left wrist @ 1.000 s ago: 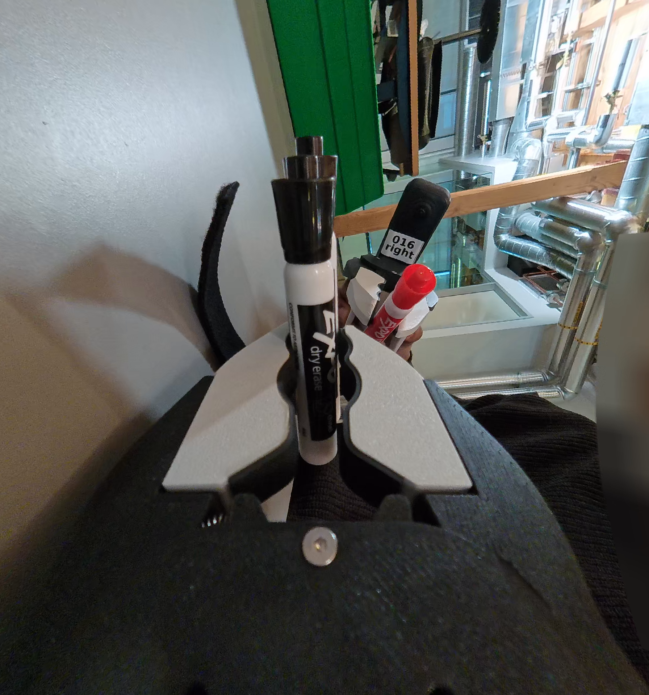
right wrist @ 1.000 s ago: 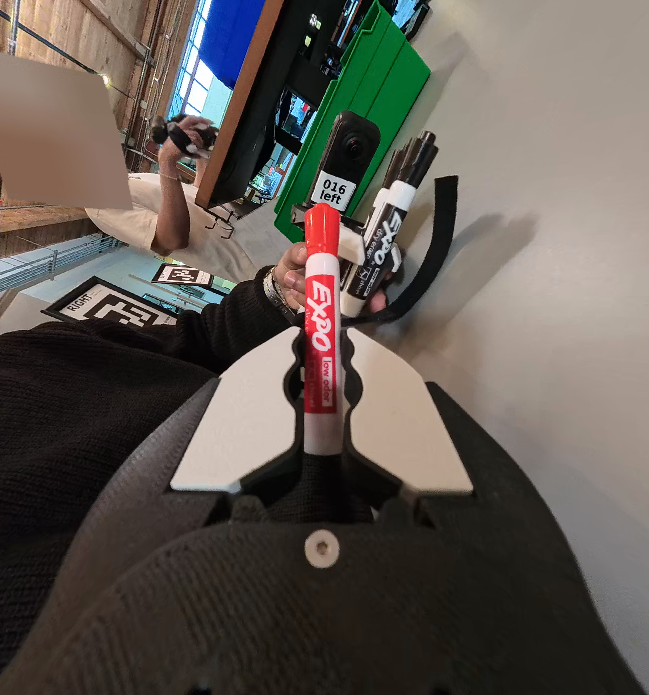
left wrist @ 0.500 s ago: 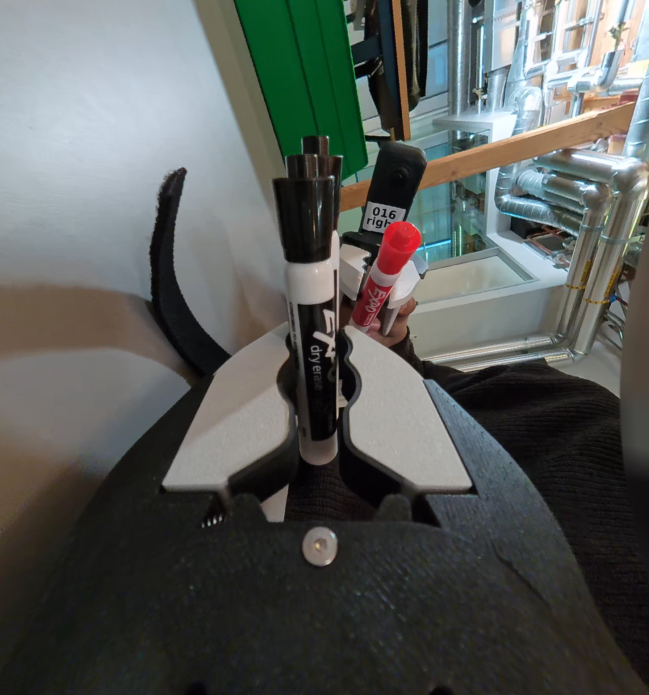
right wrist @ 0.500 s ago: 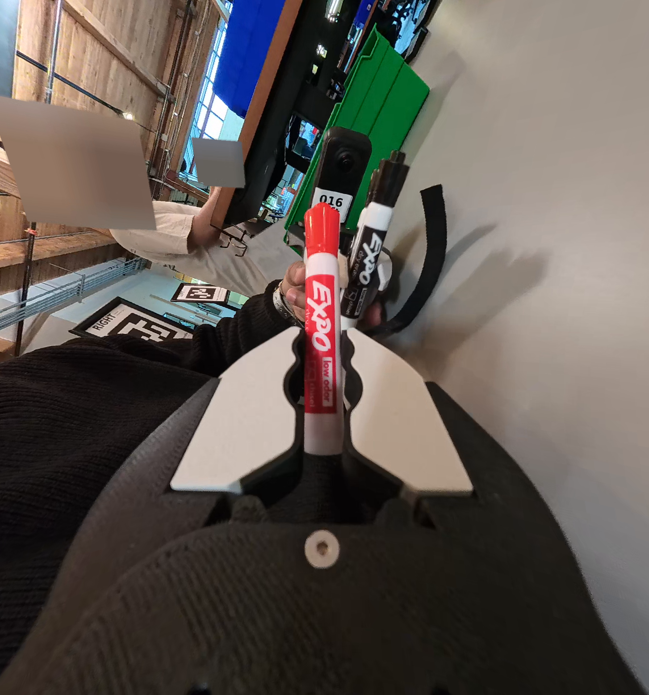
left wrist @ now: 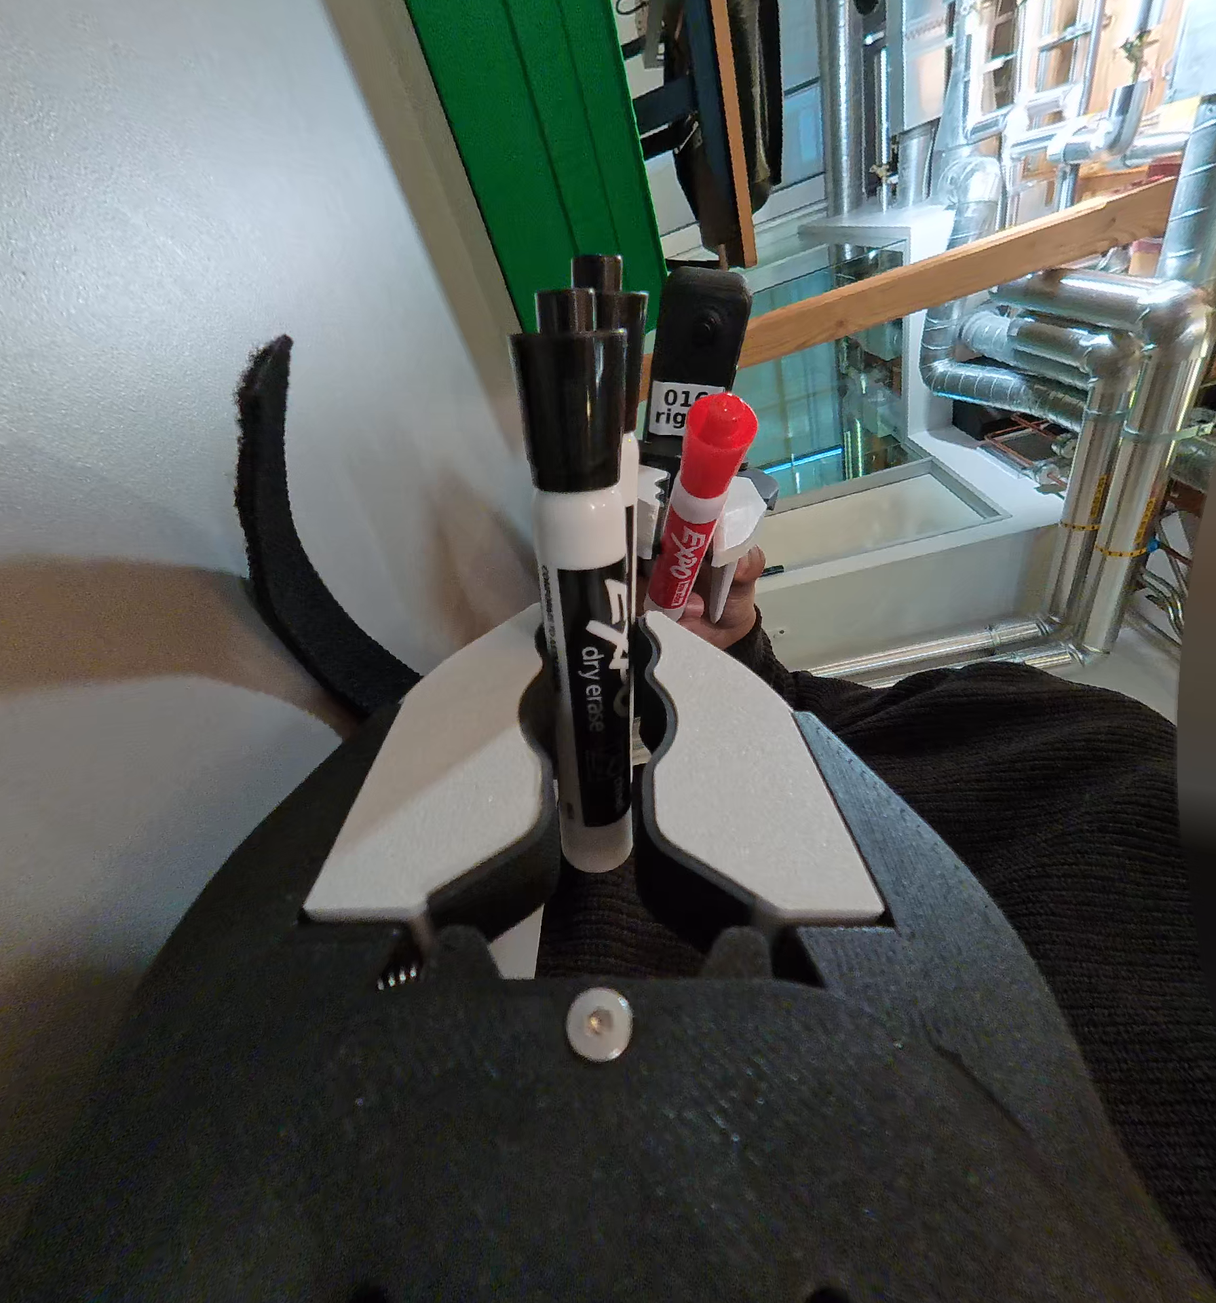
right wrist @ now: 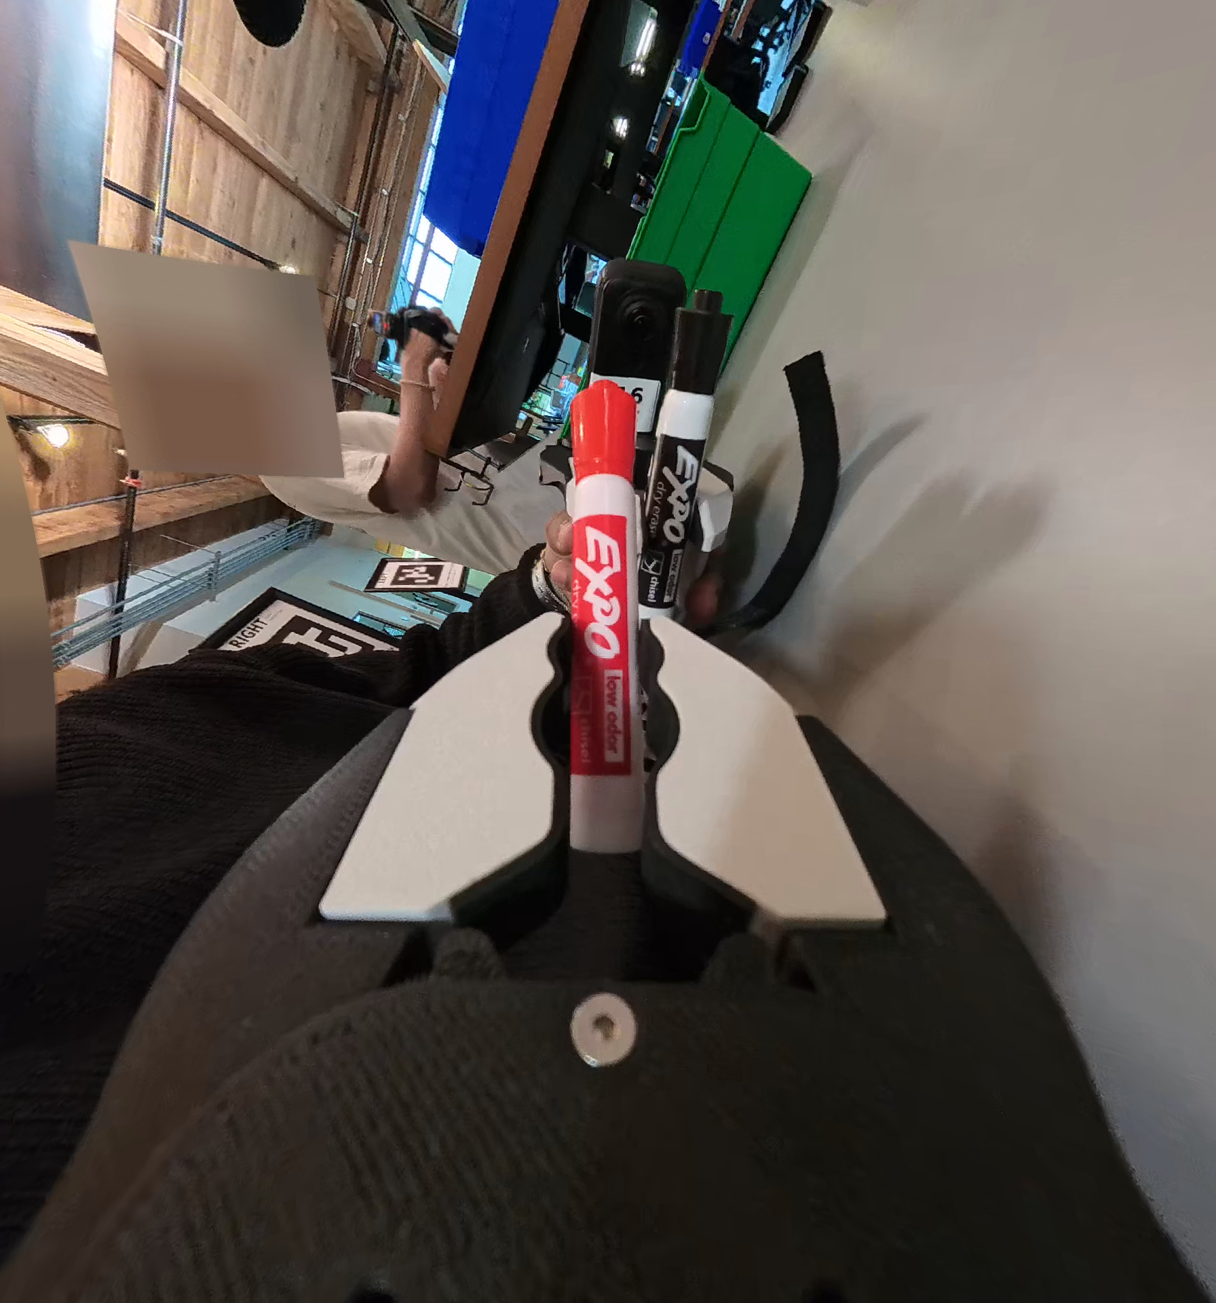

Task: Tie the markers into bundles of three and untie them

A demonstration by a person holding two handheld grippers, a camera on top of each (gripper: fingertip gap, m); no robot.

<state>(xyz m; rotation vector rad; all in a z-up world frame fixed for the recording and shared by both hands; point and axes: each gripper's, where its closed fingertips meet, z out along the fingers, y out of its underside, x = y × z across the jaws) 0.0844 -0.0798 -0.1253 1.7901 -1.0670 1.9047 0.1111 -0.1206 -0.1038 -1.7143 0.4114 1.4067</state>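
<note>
My left gripper [left wrist: 591, 627] is shut on black markers [left wrist: 586, 564] that stand upright between its white fingers, with more black caps [left wrist: 594, 296] stacked behind the front one. A black hook-and-loop strap [left wrist: 270, 536] curls up to their left, over the white table. My right gripper [right wrist: 602, 624] is shut on a red marker [right wrist: 602, 578], cap up. Each gripper faces the other: the red marker [left wrist: 700, 508] shows just right of the black ones in the left wrist view, and the black markers [right wrist: 683, 465] and strap [right wrist: 813, 486] show in the right wrist view.
The white table [left wrist: 133, 282] lies on the left in the left wrist view and on the right in the right wrist view [right wrist: 1049, 493]. Green bins [left wrist: 556, 141] stand at its far end. A person in a light shirt [right wrist: 422, 493] is behind. My black sleeve [left wrist: 979, 811] lies below. Across from one pair of fingers to the other is roughly 6 cm.
The two grippers have come closer together: the red marker now sits right beside the black ones. The strap has swung a little with the left gripper.
</note>
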